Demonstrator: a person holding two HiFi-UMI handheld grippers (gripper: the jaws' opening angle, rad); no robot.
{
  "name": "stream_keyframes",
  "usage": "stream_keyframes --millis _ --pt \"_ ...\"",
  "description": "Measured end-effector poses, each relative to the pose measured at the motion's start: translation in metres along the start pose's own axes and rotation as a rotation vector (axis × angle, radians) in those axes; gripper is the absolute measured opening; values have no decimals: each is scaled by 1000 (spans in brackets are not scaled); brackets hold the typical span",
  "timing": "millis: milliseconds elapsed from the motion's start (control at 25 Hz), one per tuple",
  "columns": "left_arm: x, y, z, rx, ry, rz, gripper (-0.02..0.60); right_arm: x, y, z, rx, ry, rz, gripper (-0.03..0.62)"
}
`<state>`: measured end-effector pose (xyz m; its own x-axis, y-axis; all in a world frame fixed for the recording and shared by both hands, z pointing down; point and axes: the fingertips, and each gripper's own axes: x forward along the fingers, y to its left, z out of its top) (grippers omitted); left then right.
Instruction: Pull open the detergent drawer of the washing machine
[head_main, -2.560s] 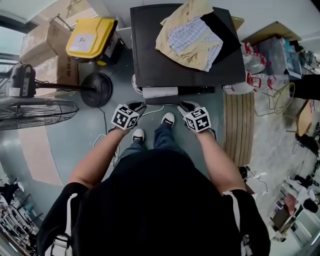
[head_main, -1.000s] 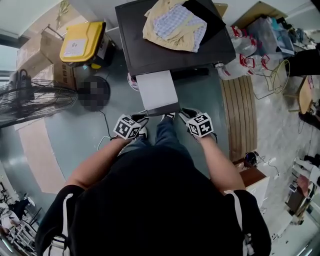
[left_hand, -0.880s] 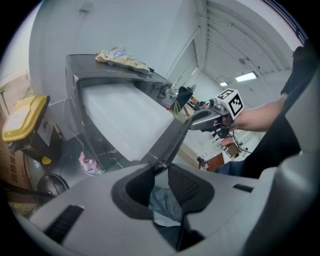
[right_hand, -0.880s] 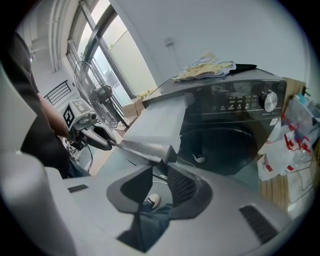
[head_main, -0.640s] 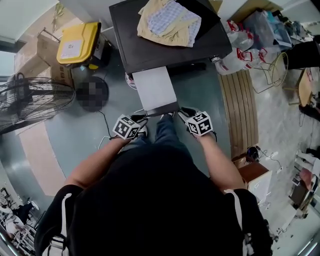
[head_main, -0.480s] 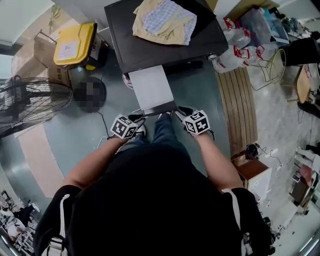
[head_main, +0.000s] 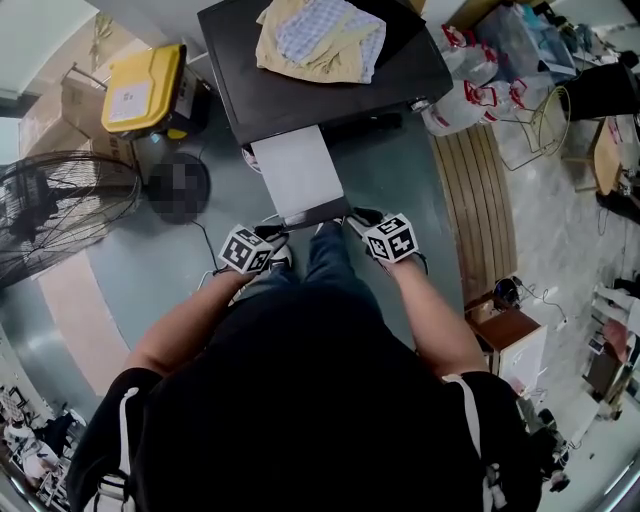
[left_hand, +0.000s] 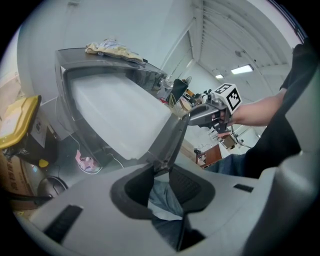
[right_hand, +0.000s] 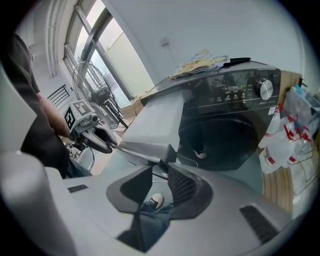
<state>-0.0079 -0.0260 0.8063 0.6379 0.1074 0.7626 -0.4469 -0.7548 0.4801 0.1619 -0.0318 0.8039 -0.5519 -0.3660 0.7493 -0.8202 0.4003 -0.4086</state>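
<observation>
The black washing machine (head_main: 300, 95) carries a heap of clothes (head_main: 320, 38) on its top. Its pale detergent drawer (head_main: 295, 172) stands pulled far out toward me. My left gripper (head_main: 270, 233) holds the left end of the grey drawer front (head_main: 315, 214), and my right gripper (head_main: 358, 217) holds the right end. In the left gripper view the front's corner (left_hand: 170, 142) sits between the pads of my left gripper (left_hand: 161, 170), whose jaws are opening slightly. In the right gripper view my right gripper (right_hand: 160, 167) is shut on the other corner (right_hand: 150, 150).
A yellow-lidded bin (head_main: 140, 72) and cardboard boxes stand left of the machine, with a floor fan (head_main: 60, 215) nearer. Plastic bags (head_main: 470, 95) and a slatted wooden board (head_main: 490, 200) lie to the right. The round door (right_hand: 220, 140) is below the drawer. My feet are under the drawer front.
Earliest, the drawer stuck out only a little from the machine; it has since slid far out toward me with both grippers on its front. Over the last second it barely moved.
</observation>
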Motion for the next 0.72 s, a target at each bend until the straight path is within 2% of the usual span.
stream_keyframes --millis 160,720 --pt "4 3 -4 1 14 4 106 6 -1 -6 3 17 -1 94" --pt "3 4 -1 33 18 -14 107 6 -3 -4 47 -21 -5 100"
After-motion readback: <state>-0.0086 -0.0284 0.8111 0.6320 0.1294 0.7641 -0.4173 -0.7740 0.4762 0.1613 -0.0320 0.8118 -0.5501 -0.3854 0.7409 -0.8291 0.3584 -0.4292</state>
